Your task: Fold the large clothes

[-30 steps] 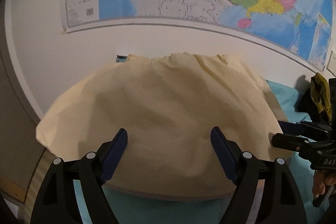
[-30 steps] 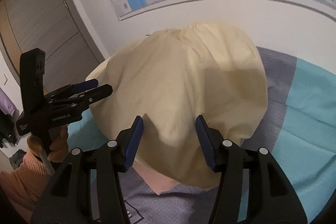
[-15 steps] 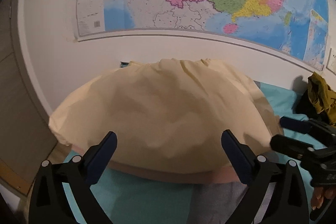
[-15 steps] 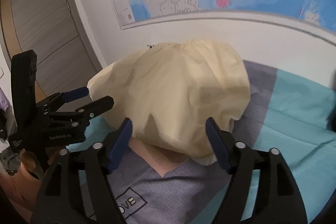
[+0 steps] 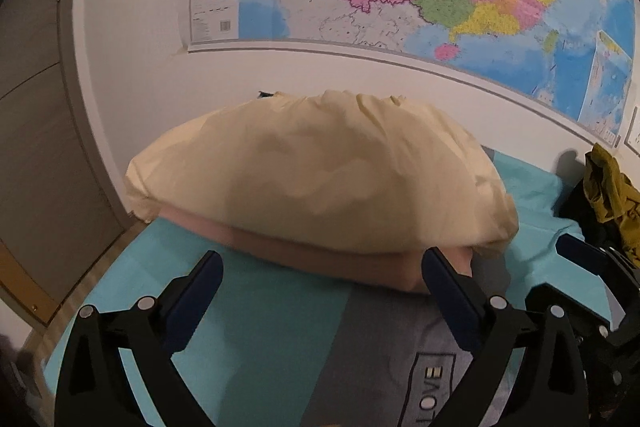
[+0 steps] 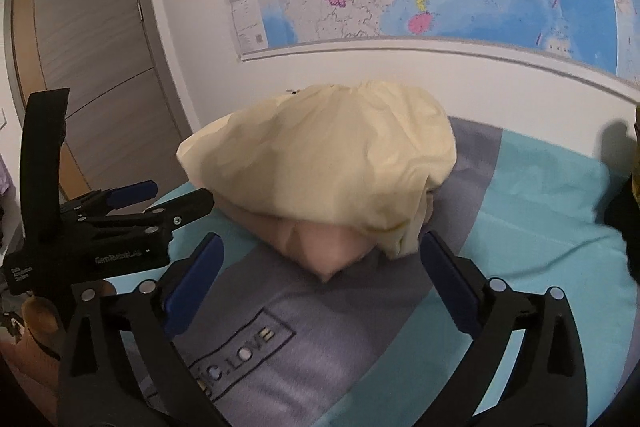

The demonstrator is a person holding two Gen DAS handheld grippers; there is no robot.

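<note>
Lying folded at mid-frame in both views, the cream garment [image 5: 320,179] rests just above and beyond each gripper's tips, untouched. Left gripper [image 5: 322,287] stands spread wide and empty; right gripper [image 6: 320,267] is opening, nothing between its jaws.

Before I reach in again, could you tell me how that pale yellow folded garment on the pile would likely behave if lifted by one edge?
The pale yellow folded garment would probably droop and unfold: its wrinkled cloth sags over the pink garment beneath. It looks thin, so likely light. Pushed, it might bunch or slide off.
</note>
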